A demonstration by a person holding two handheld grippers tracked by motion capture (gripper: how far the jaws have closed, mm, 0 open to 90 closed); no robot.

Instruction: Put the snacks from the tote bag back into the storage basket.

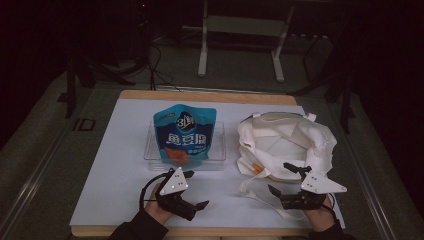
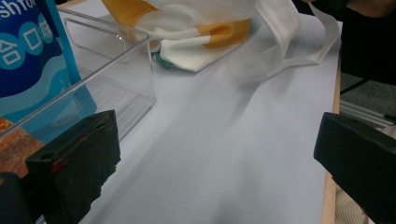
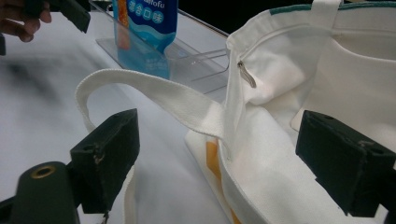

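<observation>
A blue snack bag (image 1: 184,135) stands upright in a clear plastic tray (image 1: 150,152) at the middle of the white mat. To its right lies a white canvas tote bag (image 1: 285,142) with its mouth gaping. My left gripper (image 1: 196,189) is open near the front edge, its jaws pointing right past the tray's corner (image 2: 140,65), with bare mat between them. My right gripper (image 1: 280,177) is open at the tote's front left edge. In the right gripper view the tote's rim (image 3: 238,107) and its strap (image 3: 154,91) lie between the wide-apart jaws, untouched.
The white mat (image 1: 115,165) lies on a wooden board (image 1: 200,96) whose edge runs along the back and front. The tote's loose strap (image 2: 299,32) trails over the mat toward the front right. Metal stand legs (image 1: 202,55) rise behind the table in the dark.
</observation>
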